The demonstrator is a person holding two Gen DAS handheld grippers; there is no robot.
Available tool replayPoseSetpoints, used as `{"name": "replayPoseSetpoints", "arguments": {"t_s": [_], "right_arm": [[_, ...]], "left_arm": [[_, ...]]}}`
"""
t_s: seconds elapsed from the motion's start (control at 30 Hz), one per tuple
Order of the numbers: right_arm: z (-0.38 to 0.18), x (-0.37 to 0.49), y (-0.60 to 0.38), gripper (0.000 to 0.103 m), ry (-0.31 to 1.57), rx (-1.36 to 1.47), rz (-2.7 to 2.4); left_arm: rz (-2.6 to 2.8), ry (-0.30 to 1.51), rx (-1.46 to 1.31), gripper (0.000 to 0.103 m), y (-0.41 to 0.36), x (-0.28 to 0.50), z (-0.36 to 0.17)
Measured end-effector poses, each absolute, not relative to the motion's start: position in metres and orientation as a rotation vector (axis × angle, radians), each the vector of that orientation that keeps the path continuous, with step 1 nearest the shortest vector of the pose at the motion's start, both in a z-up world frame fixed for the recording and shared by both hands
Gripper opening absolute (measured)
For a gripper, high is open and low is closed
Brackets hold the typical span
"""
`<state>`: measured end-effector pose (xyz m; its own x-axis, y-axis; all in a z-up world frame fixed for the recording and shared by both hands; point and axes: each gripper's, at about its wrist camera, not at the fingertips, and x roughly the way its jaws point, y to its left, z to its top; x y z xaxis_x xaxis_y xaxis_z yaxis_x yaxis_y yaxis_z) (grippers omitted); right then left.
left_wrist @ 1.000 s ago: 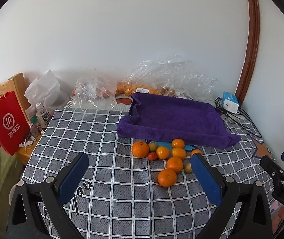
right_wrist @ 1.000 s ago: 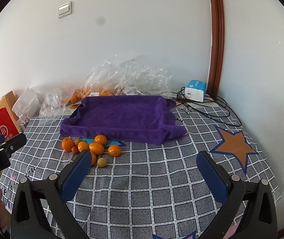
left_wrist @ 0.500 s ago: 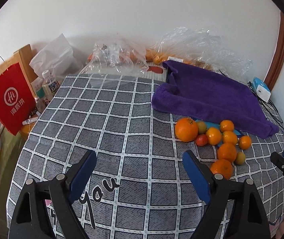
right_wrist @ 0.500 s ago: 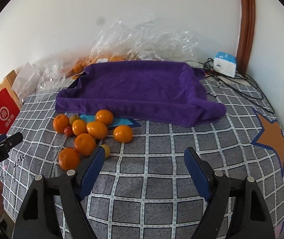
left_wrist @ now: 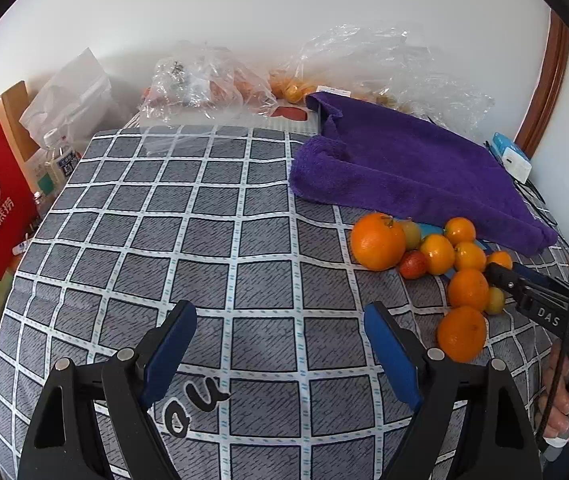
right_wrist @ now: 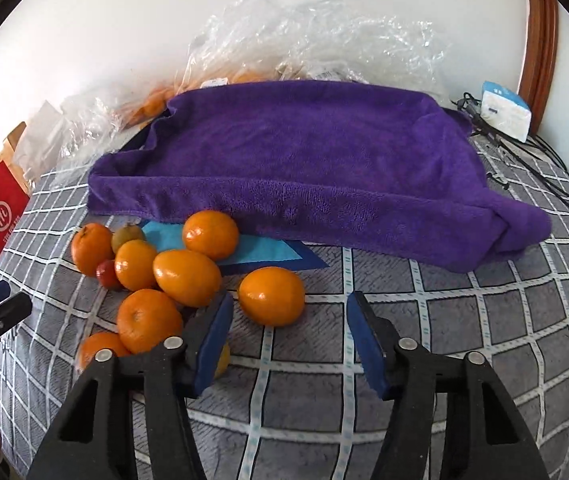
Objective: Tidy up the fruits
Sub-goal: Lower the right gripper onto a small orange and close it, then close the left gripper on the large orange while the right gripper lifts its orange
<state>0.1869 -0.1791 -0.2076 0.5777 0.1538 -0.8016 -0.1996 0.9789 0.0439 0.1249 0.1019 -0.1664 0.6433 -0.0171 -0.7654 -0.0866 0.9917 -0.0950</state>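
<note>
Both tools have dropped and closed in on the fruit pile since the earlier frames; right one moved most, oranges now fill its lower view.

Right tool [right_wrist: 288,336]: fingers spread apart, nothing between them. Nearest fruit is the lone orange [right_wrist: 271,296], just ahead of the tips and slightly left of the gap centre, close to the left finger [right_wrist: 214,340]. Its long axis runs roughly across the gap, so the tool likely needs a small shift left before closing. A small yellow fruit [right_wrist: 223,358] is partly hidden behind that left finger; contact unclear.

Further left of the right tool: rest of the orange cluster [right_wrist: 156,276], touching one another, with a red fruit [right_wrist: 106,274] tucked in. Beyond it, the purple towel [right_wrist: 304,160] on the checked bench [right_wrist: 464,320].

Left tool [left_wrist: 280,344]: also apart, empty, over bare cloth. Pile sits ahead and well to its right; nearest is one orange [left_wrist: 461,334] just right of the right finger [left_wrist: 390,354].

Judgement: right hand is the nearer one, lone orange is the likely first pick. Risk: left finger nudging the neighbours.
</note>
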Motion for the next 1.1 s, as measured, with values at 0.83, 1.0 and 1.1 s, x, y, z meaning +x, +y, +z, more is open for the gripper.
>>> {"name": "replayPoseSetpoints", "arguments": {"t_s": [0.83, 1.0, 1.1], "right_arm": [[-0.208, 0.165, -0.218, 0.034, 0.872, -0.095, 0.167], [-0.208, 0.164, -0.216, 0.034, 0.871, -0.108, 0.175], [-0.208, 0.164, -0.216, 0.034, 0.870, -0.105, 0.172]], "left_arm": [[-0.117, 0.826, -0.278, 0.052, 0.061, 0.182, -0.187], [-0.117, 0.820, -0.239, 0.040, 0.054, 0.181, -0.188], [-0.121, 0.819, -0.263, 0.039, 0.055, 0.182, -0.189]]}}
